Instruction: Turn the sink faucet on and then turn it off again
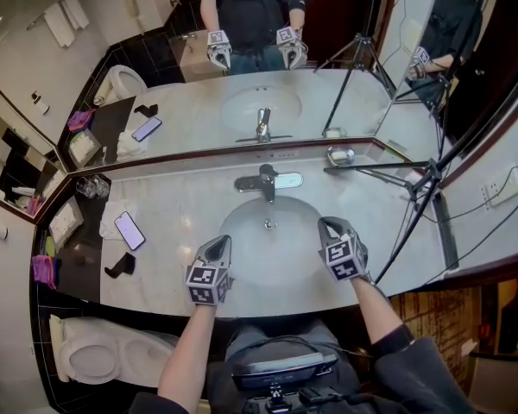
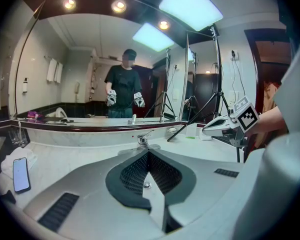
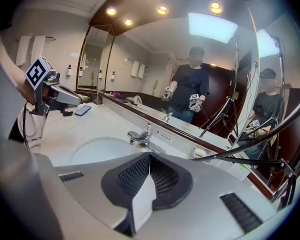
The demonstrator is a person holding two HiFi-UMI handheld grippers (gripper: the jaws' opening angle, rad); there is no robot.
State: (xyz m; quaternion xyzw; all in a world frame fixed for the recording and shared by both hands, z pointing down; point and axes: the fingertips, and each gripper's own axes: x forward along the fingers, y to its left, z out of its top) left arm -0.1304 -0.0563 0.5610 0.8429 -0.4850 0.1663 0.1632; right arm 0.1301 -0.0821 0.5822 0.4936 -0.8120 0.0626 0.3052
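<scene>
Head view: grey left gripper and right gripper, jaws pressed together and empty, hover over the white oval basin, short of the chrome single-lever faucet at its back rim; a gentle nudge under the lever should serve best.

The faucet stands behind the sink at mid-surface, below the mirror. A phone lies left of the sink, a soap dish back right. The left hand-held gripper and right hand-held gripper flank the sink's near rim.
</scene>
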